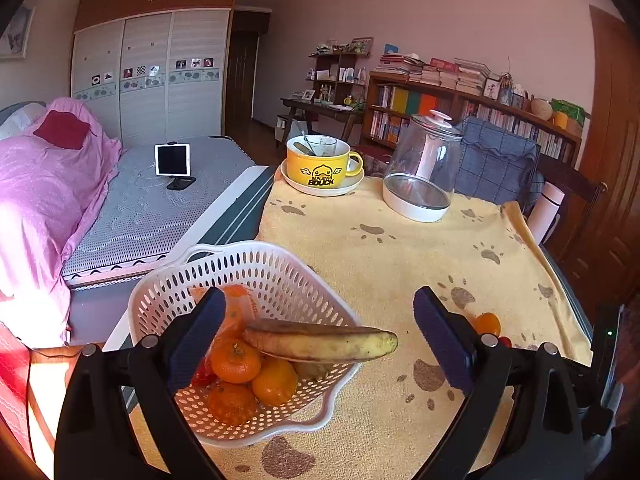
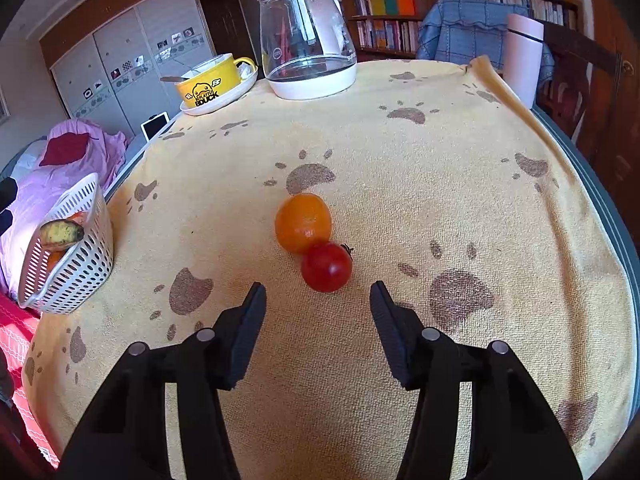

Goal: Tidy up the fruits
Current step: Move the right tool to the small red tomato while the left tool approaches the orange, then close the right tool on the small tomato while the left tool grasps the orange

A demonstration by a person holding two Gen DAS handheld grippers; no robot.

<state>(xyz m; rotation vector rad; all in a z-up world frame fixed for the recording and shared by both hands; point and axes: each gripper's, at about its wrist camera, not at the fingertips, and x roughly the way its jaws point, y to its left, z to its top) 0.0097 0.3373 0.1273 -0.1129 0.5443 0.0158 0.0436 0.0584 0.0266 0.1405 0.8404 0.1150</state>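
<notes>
Since most of the fruit is already in the basket [image 1: 168, 296], I've got the left gripper [image 1: 320, 320] parked over it, jaws spread wide, holding nothing. Banana [image 1: 320, 344] lies on top of the oranges [image 1: 236, 360]; long axis runs across the left view, one end over the pile, the other poking past the basket's right rim toward the open cloth [image 1: 400, 248]. My read: it's propped on the pile because it's too long to sit flat.

Two pieces still out on the cloth: orange [image 2: 303, 222] and tomato [image 2: 326, 266], touching, tomato nearer me. Right gripper [image 2: 318, 306] is lined up just short of the tomato, jaws apart, empty, tomato roughly centred in the gap. Tomato's stem end points right. Basket is well off to the left, so I expect a carry across.
</notes>
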